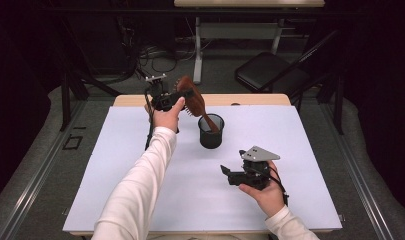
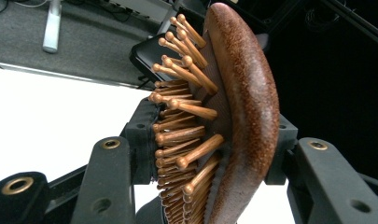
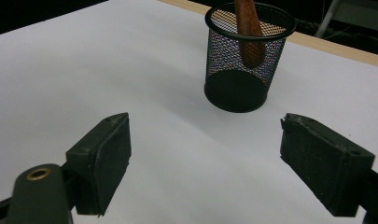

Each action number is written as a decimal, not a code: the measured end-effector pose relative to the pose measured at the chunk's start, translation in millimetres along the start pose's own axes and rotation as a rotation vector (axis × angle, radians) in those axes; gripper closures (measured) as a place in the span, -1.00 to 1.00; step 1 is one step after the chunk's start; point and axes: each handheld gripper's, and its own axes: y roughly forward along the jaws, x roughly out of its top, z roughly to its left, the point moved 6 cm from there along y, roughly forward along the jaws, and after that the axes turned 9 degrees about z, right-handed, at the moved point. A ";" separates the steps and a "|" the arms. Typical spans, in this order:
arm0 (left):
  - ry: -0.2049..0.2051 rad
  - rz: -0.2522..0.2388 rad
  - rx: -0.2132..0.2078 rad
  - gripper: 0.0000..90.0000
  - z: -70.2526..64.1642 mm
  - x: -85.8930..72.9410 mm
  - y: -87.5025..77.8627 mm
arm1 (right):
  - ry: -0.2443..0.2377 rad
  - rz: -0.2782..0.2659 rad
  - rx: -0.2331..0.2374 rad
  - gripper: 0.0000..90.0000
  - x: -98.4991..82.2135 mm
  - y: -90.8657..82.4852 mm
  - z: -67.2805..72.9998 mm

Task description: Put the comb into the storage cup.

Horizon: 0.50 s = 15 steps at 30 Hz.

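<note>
A brown wooden hairbrush (image 1: 192, 100) with wooden pins is tilted over the far middle of the table. Its handle end rests inside a black mesh cup (image 1: 211, 134). My left gripper (image 1: 182, 97) is shut on the brush head. In the left gripper view the jaws of my left gripper (image 2: 210, 144) press the hairbrush (image 2: 245, 107) from both sides, pins on one side and back on the other. My right gripper (image 1: 226, 175) hovers low over the near right of the table, open and holding nothing. In the right gripper view its gripper (image 3: 205, 154) points at the cup (image 3: 238, 70), with the handle (image 3: 248, 32) inside.
A white sheet (image 1: 140, 165) covers the table, and a wooden edge shows along the far side. A black folding chair (image 1: 270, 72) and a desk's legs (image 1: 197, 50) stand on the floor behind the table. Cables lie on the floor at the back.
</note>
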 end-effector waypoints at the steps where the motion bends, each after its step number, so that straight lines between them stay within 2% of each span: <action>1: -0.002 -0.001 0.001 0.12 0.0 -0.8 0.6 | 0.000 0.000 -0.001 -0.64 0.0 0.0 0.0; 15: 0.013 0.000 0.010 0.12 0.5 -6.7 6.1 | -0.005 0.019 0.013 -0.69 -1.5 2.5 1.4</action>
